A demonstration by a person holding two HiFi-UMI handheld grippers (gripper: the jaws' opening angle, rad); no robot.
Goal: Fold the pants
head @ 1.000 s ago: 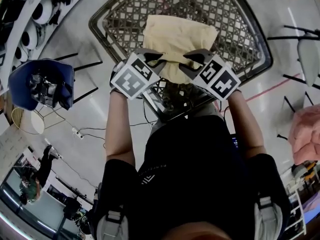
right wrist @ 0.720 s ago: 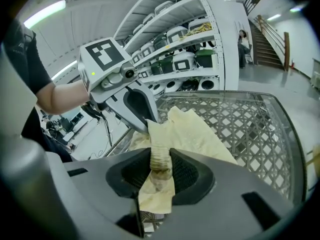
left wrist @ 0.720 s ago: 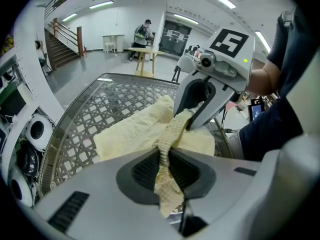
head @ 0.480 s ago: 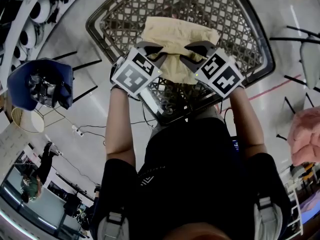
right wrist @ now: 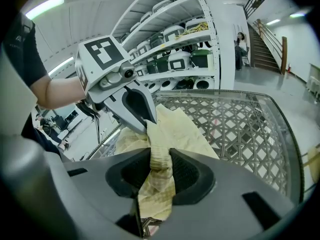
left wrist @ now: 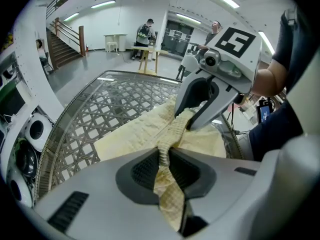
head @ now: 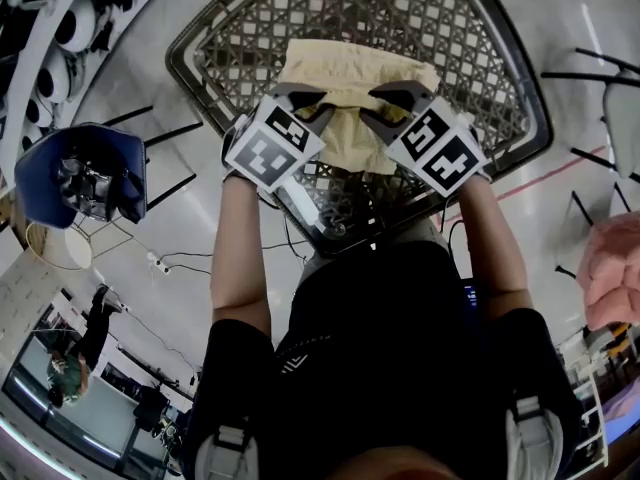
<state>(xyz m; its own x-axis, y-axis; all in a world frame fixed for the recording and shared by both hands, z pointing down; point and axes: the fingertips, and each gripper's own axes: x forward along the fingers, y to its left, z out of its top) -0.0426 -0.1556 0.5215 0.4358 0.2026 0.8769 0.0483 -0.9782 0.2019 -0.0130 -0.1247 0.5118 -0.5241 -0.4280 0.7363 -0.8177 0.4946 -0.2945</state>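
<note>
A: Any containers?
B: 1 blue bin (head: 35,163) holds dark gear. The left gripper (head: 312,106) and right gripper (head: 385,106) each clamp the cream pants' (head: 345,73) waistband; the pants drape on the mesh table (head: 450,28), slightly lower than 1 second ago.

The pants (head: 350,83) are pale yellow, made of a thin, crinkled cloth with a ribbed elastic band. They lie bunched in a rough heap on the metal lattice table (head: 460,38), toward its near edge. Their near side is raised off the table. The left gripper (head: 318,111) and right gripper (head: 383,108) each pinch the ribbed band, side by side, and loose cloth hangs below the jaws. The legs seem tucked underneath, though the heap hides them.
</note>
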